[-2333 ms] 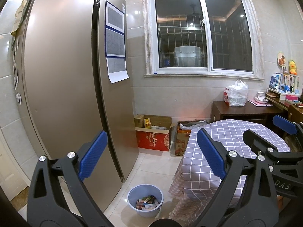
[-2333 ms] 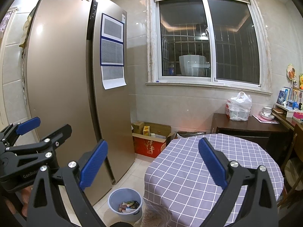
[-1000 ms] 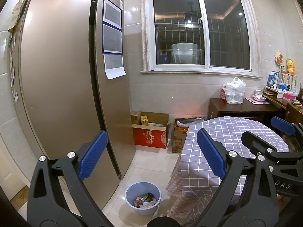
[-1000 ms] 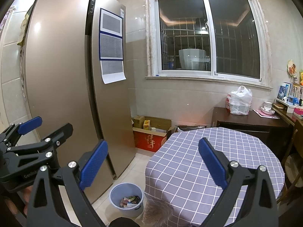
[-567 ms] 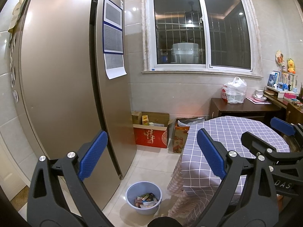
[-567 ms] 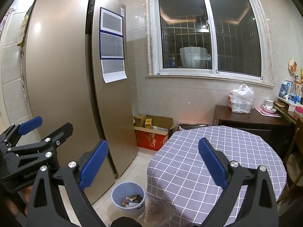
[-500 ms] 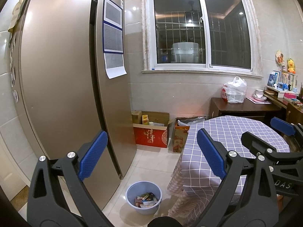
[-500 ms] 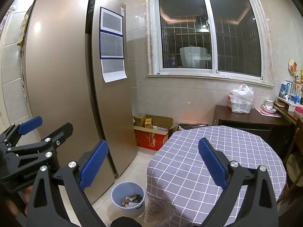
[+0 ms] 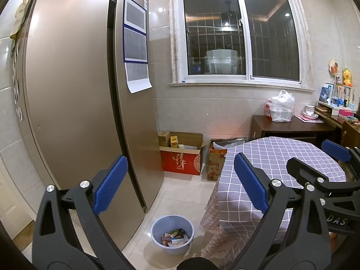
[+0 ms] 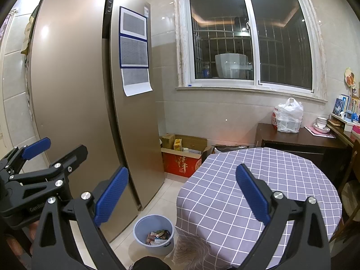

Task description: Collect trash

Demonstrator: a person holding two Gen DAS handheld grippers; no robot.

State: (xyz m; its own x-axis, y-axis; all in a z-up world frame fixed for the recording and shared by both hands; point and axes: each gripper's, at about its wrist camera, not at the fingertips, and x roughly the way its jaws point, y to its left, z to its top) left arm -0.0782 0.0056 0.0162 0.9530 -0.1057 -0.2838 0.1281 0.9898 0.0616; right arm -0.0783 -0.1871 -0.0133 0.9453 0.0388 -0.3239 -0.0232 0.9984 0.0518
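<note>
A light blue bin [image 9: 172, 234] stands on the tiled floor between the fridge and the round table; it also shows in the right wrist view [image 10: 154, 235]. Several wrappers and small packets [image 9: 175, 239] lie inside it. My left gripper [image 9: 180, 186] is open and empty, held high above the bin. My right gripper [image 10: 181, 193] is open and empty, above the table's left edge. Each gripper shows at the side of the other's view: the right one [image 9: 333, 168], the left one [image 10: 40, 162].
A tall bronze fridge [image 9: 78, 90] fills the left. A round table with a purple checked cloth [image 10: 258, 186] is on the right. Open cardboard boxes [image 9: 182, 155] stand under the window. A dark sideboard [image 10: 299, 141] carries a white plastic bag [image 10: 288, 115].
Both views have drifted slightly; the bin sits a little further right in the right wrist view. Both grippers stay open and empty.
</note>
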